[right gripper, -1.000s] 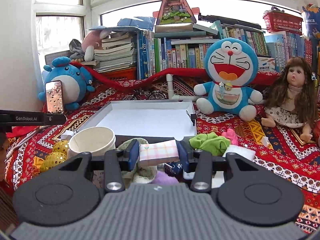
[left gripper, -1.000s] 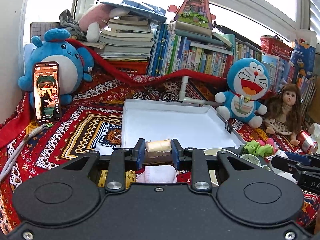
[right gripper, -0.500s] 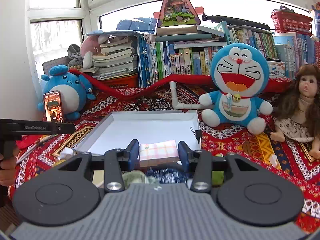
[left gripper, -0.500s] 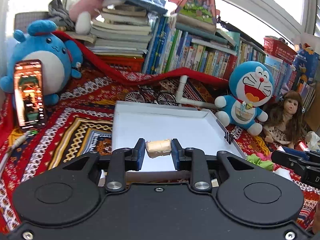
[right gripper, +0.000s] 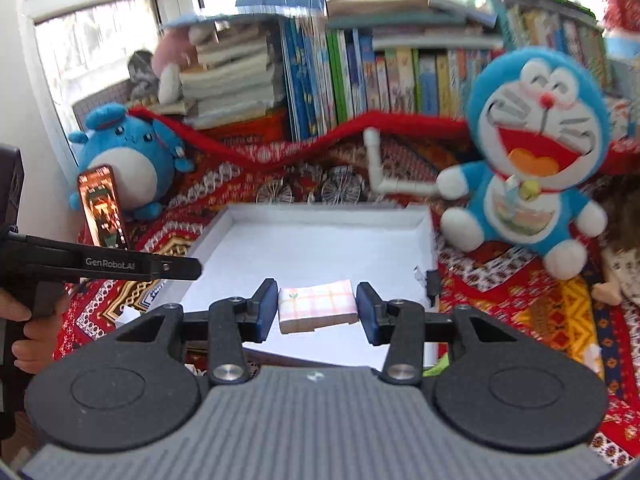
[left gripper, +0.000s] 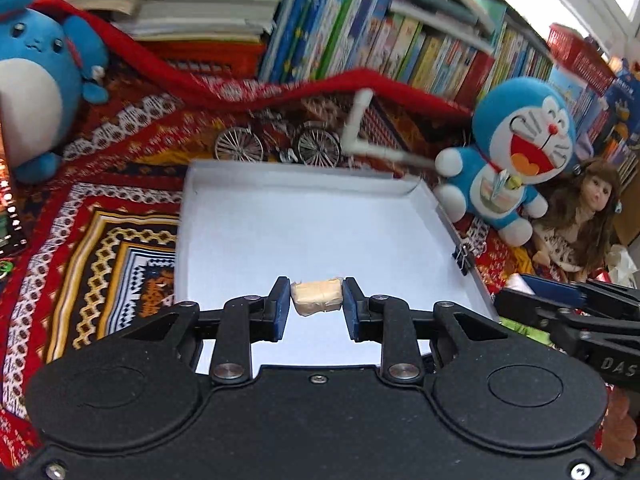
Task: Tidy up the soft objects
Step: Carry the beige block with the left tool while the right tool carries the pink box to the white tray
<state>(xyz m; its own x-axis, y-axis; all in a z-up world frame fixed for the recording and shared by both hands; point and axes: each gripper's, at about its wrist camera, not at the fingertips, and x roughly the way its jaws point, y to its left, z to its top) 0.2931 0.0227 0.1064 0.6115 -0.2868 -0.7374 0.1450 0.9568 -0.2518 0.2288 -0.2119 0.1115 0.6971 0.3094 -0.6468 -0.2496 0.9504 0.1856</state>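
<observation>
Since a second ago we have carried both grippers forward from the cluttered near side of the patterned rug (left gripper: 120,240), so each now hangs over the near edge of the white tray (left gripper: 304,220). Our left gripper (left gripper: 316,302) is clamped on the beige roll (left gripper: 317,298), a small, soft, squarish bundle with creased wrapping, pressed between the two blue pads. It sits above the tray's near edge, about midway along it; we cannot tell whether it touches the floor. Our right gripper (right gripper: 318,308) has its pads against the sides of the plaid cloth (right gripper: 318,306), a flat folded square in pale pink and yellow checks with a tiny flower motif at one corner, also above the near edge.

The tray is shallow, rectangular, matte and low-walled, with a black binder clip (left gripper: 463,260) on its right wall. Beyond its far edge stand a wire toy bicycle (left gripper: 276,146) and a bent white pipe (left gripper: 360,128). A fuzzy blue cat plush (right gripper: 528,152) sits near the far right corner, and a round blue plush (right gripper: 124,160) beyond the left edge.
</observation>
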